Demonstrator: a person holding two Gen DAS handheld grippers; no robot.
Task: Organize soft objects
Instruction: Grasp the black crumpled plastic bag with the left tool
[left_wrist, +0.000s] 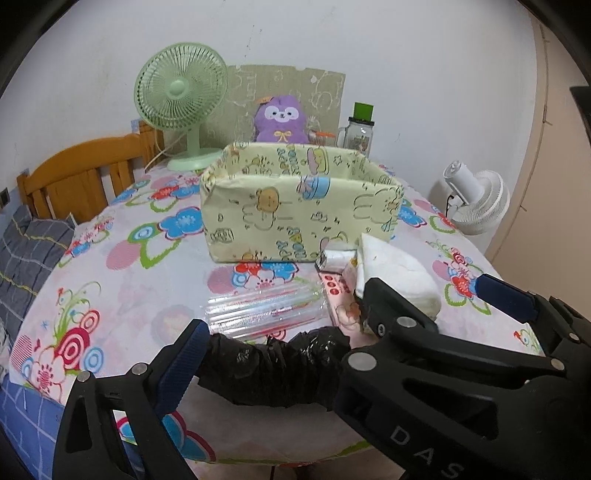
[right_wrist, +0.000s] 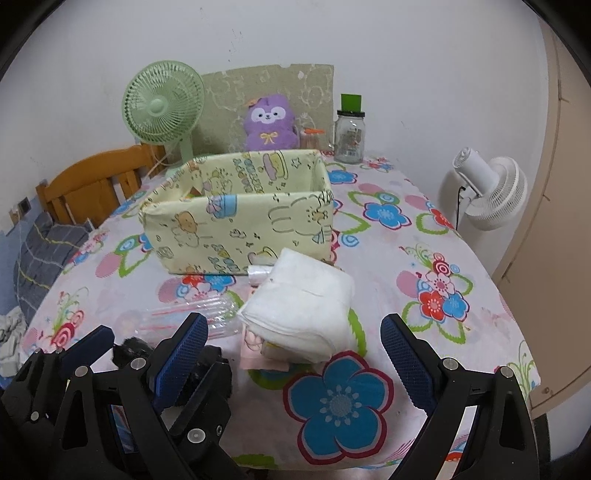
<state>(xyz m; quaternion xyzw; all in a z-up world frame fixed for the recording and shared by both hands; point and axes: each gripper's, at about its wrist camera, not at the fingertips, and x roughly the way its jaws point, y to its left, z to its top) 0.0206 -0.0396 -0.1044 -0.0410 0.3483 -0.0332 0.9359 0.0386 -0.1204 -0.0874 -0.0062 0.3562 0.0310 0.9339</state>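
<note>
yellow box on table, inside mostly hidden | white cloth stack just in front of box | black bag roll nr it, between left gripper fingers, jaws apart | right gripper jaws apart, holding nothing

Surface: matt floral cloth cover. Storage box: matt printed fabric, slightly creased. White folded cloth: soft, matt, layered. Black bag roll: crinkled, glossy plastic film. Clear packet: shiny ribbed plastic. Purple toy: plush, fuzzy. Jar: clear glass. Gripper jaws: matt black plastic, blue pads finely textured, metal pins.
</note>
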